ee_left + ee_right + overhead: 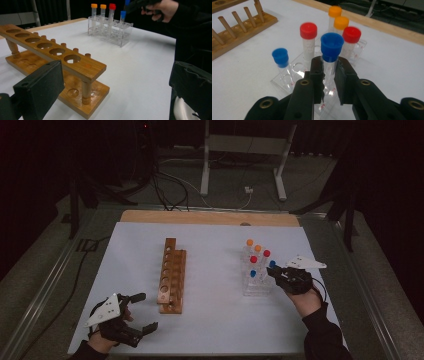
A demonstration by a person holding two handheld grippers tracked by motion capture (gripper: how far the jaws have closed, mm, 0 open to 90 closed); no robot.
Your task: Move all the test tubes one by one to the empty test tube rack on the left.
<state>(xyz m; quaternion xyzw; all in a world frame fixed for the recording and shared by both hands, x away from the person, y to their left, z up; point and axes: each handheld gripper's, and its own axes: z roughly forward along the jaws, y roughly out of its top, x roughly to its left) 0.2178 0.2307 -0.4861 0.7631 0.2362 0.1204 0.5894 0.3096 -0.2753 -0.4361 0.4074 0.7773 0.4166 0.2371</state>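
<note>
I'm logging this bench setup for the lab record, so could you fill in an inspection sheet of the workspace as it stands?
Surface: white sheet over a wooden table, bare between the racks.
Job's things: clear rack with capped tubes, two orange, two red, two blue; wooden rack, holes unfilled.
Clutter: nothing seen.
Grippers: right gripper shut on the blue-capped tube, which stands over the clear rack; left gripper open, holding nothing, near the wooden rack.
Cables: black cables on the floor behind the table.
Surroundings: dark room, grey frame legs beyond the table.
</note>
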